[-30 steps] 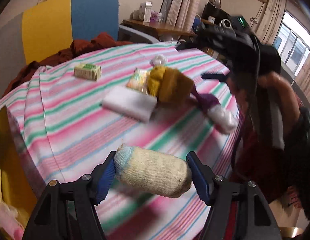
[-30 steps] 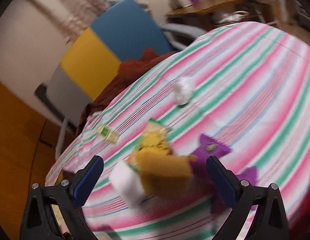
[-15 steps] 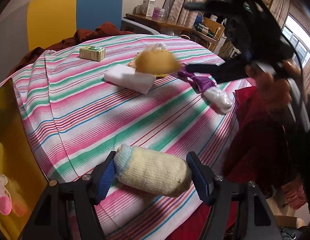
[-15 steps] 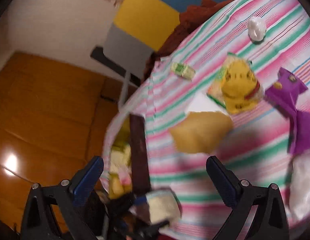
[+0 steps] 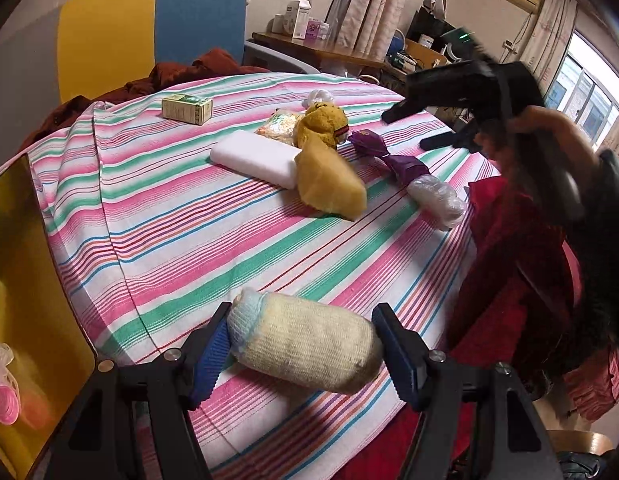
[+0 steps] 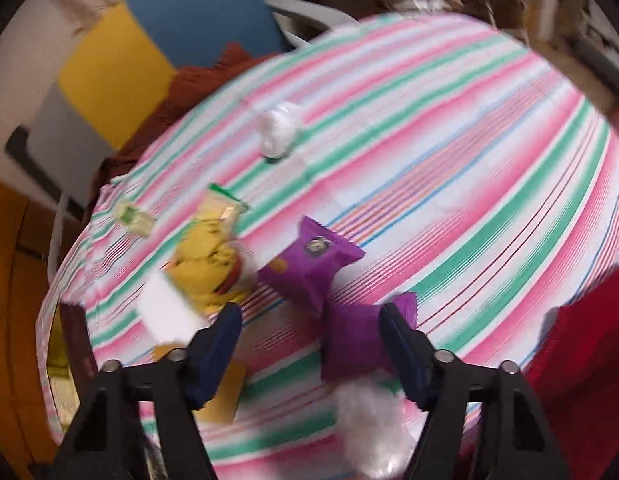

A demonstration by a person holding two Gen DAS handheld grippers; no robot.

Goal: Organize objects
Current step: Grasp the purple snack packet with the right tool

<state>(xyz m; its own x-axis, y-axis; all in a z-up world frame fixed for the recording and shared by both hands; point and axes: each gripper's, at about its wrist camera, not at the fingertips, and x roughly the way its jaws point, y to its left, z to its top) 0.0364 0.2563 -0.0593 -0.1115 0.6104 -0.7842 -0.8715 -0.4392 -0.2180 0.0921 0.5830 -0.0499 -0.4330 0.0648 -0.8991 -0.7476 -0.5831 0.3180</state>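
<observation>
My left gripper [image 5: 305, 340] is shut on a cream knitted sock roll [image 5: 309, 346] with a pale blue end, held over the near edge of the striped table [image 5: 189, 240]. My right gripper [image 6: 309, 320] stands open above two purple packets [image 6: 309, 268] and touches nothing. In the left wrist view the right gripper [image 5: 405, 132] shows blurred at the right, held by a hand. A yellow-brown sponge [image 5: 329, 182] lies against a white block [image 5: 251, 159]. Behind them sit a yellow plush toy [image 5: 321, 122] and the purple packets [image 5: 385, 156].
A green box [image 5: 187, 109], a snack bag [image 5: 279, 124], a white plastic wad [image 5: 317, 96] and a clear plastic bundle [image 5: 437, 198] also lie on the cloth. A yellow bin [image 5: 21, 280] with pink items stands at the table's left. Red fabric [image 5: 509, 280] hangs at the right.
The yellow-brown sponge was in the air and now rests on the table beside the white block. My right gripper swung around and came back over the purple packets. The left gripper keeps its sock.
</observation>
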